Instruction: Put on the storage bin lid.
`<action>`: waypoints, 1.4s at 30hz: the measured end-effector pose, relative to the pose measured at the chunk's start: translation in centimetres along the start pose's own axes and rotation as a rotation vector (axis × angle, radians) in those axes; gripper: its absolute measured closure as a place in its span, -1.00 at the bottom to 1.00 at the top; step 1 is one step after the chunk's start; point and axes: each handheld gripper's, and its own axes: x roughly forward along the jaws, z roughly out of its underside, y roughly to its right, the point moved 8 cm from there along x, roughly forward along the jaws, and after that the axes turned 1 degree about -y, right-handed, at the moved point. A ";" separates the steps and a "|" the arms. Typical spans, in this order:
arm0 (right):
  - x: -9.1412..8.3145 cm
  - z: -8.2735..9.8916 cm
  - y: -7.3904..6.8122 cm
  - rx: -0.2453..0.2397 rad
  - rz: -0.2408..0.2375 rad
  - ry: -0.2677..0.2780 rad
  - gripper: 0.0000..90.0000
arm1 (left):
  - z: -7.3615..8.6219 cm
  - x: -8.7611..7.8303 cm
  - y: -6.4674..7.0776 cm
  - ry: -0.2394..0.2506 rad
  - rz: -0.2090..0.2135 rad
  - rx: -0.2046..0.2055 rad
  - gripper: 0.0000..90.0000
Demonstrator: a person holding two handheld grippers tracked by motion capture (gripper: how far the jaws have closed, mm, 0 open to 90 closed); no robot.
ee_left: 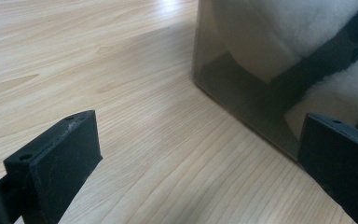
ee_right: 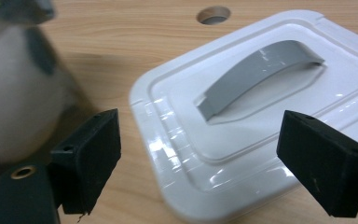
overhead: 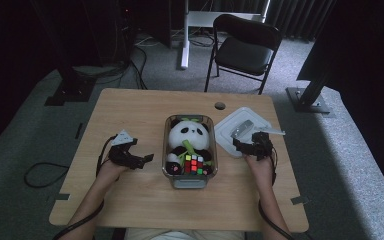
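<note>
A clear plastic box stands in the middle of the wooden table. Inside it lie a plush panda and a colour cube. The box's white lid with a grey handle lies flat to the right of the box. My left gripper is open just left of the box, whose wall shows close ahead between the jaws. My right gripper is open at the lid's near edge, and the lid with its handle lies just ahead of the jaws.
The table has a round cable hole behind the box. A black folding chair stands beyond the far edge. Bare wood lies to the left and in front of the box.
</note>
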 end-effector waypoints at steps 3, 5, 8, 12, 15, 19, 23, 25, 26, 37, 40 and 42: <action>0.9 0.1 0.5 0.012 0.019 -0.018 -0.70 | 0.0 0.3 0.2 -0.001 0.003 0.003 -0.99; 1.6 0.0 0.8 0.026 0.027 -0.022 -0.70 | -0.1 0.5 0.4 0.000 0.010 0.003 -0.99; 2.5 -0.2 1.2 0.040 0.046 -0.021 -0.70 | -0.1 0.7 0.7 -0.003 0.014 0.011 -0.99; 3.6 -0.9 1.6 0.059 0.096 -0.013 -0.70 | -0.3 1.0 1.2 0.002 0.012 0.021 -0.99; 4.5 -1.4 1.9 0.070 0.140 -0.016 -0.69 | -0.6 1.2 1.6 0.006 0.013 0.029 -0.99; 5.6 -1.8 2.5 0.120 0.195 -0.008 -0.67 | -1.0 1.5 2.0 0.008 0.026 0.036 -0.99; 6.3 -2.0 2.8 0.153 0.222 -0.006 -0.67 | -1.1 1.5 2.3 0.013 0.036 0.039 -0.99; 6.6 -1.9 2.9 0.152 0.234 -0.010 -0.67 | -1.1 1.4 2.4 0.012 0.037 0.042 -0.99; 6.8 -1.9 2.9 0.151 0.241 -0.010 -0.65 | -1.1 1.4 2.4 0.013 0.039 0.043 -0.99; 7.7 -1.3 1.9 0.134 0.224 -0.031 0.03 | -1.2 1.2 2.6 0.006 0.047 0.042 -0.99; 7.6 -1.0 1.7 0.119 0.209 -0.060 0.10 | -1.1 1.2 2.7 0.007 0.049 0.041 -0.99; 7.4 -0.9 1.6 0.109 0.205 -0.064 0.14 | -1.2 1.2 2.6 0.009 0.048 0.041 -0.99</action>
